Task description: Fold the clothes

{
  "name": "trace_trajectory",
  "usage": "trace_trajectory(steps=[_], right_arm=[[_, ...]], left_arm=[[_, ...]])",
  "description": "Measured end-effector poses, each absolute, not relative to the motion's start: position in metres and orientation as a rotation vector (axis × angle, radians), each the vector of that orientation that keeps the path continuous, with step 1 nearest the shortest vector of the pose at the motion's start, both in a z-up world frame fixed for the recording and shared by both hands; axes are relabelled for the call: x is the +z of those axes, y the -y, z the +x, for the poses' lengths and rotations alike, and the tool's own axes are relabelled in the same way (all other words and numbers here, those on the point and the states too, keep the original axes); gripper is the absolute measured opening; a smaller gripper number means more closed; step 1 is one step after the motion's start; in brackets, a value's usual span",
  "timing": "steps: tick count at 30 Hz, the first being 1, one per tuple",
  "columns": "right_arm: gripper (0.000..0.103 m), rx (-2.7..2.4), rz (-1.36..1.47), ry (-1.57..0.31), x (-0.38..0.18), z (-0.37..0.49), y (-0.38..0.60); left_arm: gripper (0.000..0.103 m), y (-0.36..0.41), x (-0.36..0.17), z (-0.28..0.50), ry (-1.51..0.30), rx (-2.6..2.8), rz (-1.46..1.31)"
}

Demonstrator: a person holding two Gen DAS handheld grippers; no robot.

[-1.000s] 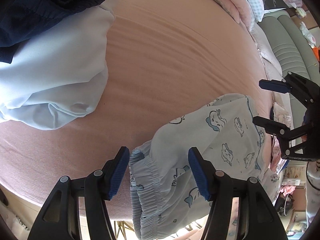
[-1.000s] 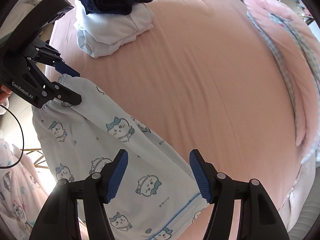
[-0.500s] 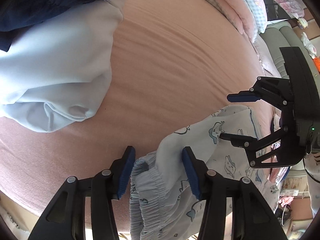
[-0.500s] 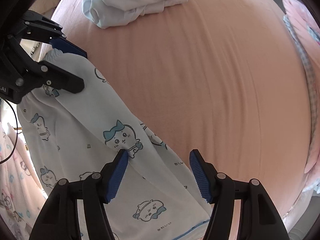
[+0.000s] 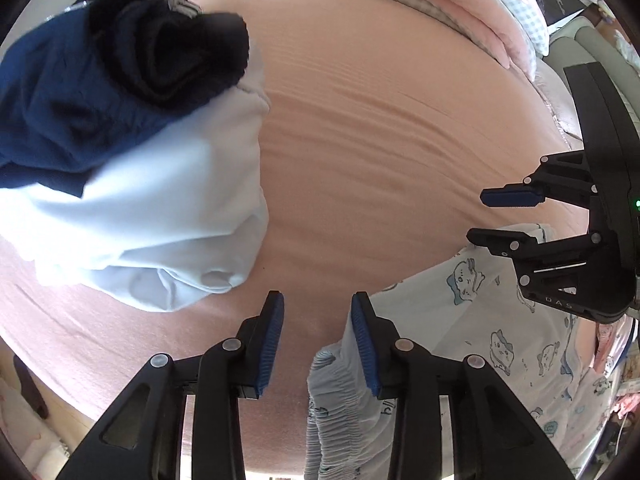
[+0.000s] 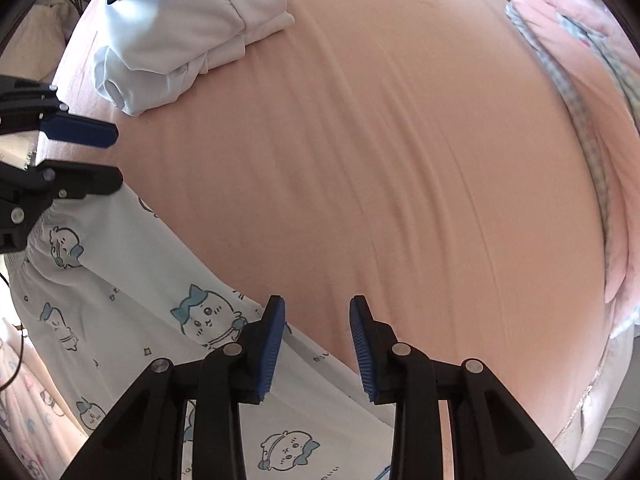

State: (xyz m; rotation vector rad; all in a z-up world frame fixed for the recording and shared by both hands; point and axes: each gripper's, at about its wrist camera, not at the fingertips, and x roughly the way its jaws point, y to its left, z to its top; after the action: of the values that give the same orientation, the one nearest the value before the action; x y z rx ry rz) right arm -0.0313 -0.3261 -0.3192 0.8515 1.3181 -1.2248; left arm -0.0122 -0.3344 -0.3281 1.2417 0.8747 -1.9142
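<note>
The pale blue cotton pyjama shorts printed with cartoon animals (image 6: 132, 280) lie at the near edge of the pink bed sheet (image 6: 380, 140), partly hanging over that edge. Treat the shorts as light, thin and limp: the fabric has no stiffness, drapes wherever it is unsupported and sags between two hold points.

Left gripper (image 5: 316, 340): the jaws are closing. The gathered elastic waistband (image 5: 340, 396) sits just below the right-hand pad; in the left wrist view the gap between the pads shows mostly bare sheet, so you cannot yet count this as a grip.

Right gripper (image 6: 316, 340): the jaws are closing. The upper edge of the shorts runs under the gap, but the pads do not press on cloth.

Take hold at the waistband with the left gripper; the gathered elastic is the thickest part and is judged least likely to slip. With the right gripper, pinch the leg edge near the hem. Keep both layers between the pads, or the shorts open out when lifted.

The folded stack of white and navy garments (image 5: 132, 152) lies well apart, farther up the sheet.
</note>
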Motion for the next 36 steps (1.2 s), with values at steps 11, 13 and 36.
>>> trace_trajectory(steps=[11, 13, 36], right_arm=[[0.045, -1.351, 0.84, -1.145, -0.251, -0.039, 0.269], [0.055, -1.358, 0.844, -1.109, -0.238, -0.044, 0.25], [0.069, -1.487, 0.866, -0.966, -0.2, -0.013, 0.127]], left_arm=[[0.066, 0.316, -0.283, -0.002, -0.715, -1.957, 1.219], [0.069, 0.306, -0.279, -0.007, -0.669, -1.96, 1.227], [0.079, 0.23, -0.227, 0.003, -0.53, -2.081, 1.307]])
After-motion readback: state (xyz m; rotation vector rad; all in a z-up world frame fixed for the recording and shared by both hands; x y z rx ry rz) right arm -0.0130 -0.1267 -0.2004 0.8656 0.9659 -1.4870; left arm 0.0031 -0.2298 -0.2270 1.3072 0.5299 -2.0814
